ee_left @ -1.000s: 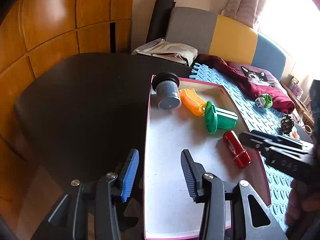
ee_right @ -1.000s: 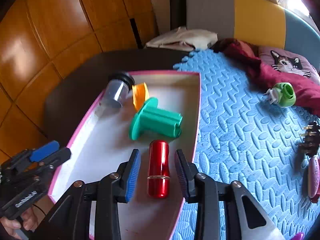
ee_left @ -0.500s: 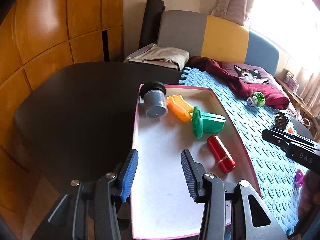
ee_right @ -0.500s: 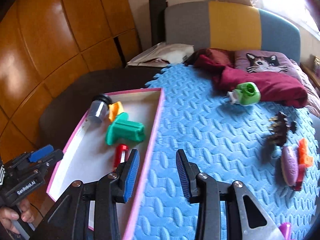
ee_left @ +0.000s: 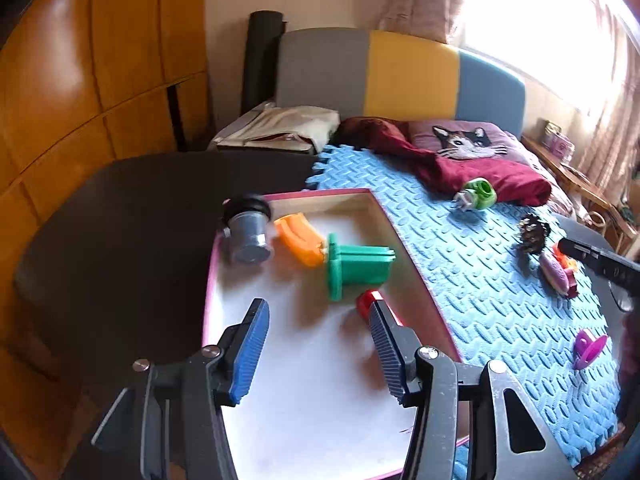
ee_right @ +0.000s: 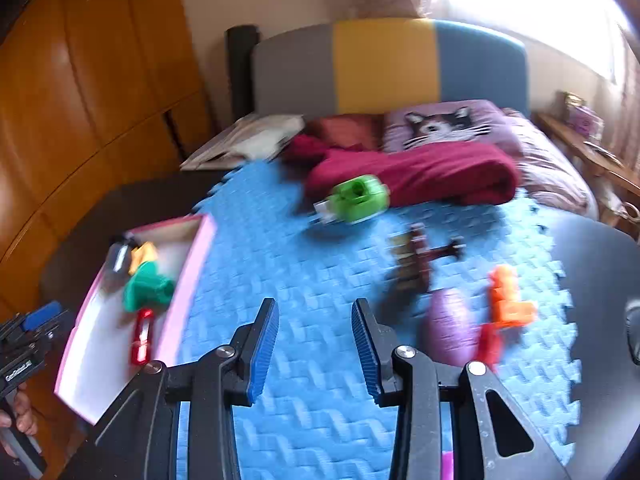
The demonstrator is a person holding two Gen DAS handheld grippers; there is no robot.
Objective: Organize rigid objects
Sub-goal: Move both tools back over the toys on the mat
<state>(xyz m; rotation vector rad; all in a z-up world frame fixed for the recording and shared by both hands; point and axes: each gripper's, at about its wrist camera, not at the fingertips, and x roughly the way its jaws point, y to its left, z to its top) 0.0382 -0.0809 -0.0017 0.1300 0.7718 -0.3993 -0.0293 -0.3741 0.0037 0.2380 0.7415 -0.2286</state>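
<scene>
Right gripper (ee_right: 314,344), open and empty, has swung from the red cylinder (ee_right: 141,336) in the tray (ee_right: 188,276) to the mat (ee_right: 320,280).

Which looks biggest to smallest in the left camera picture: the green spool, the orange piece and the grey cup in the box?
1. Green spool looks largest.
2. Grey cup and orange piece look about alike, so I won't rank them. The spool also lies nearer the camera, which may help it look bigger.
</scene>
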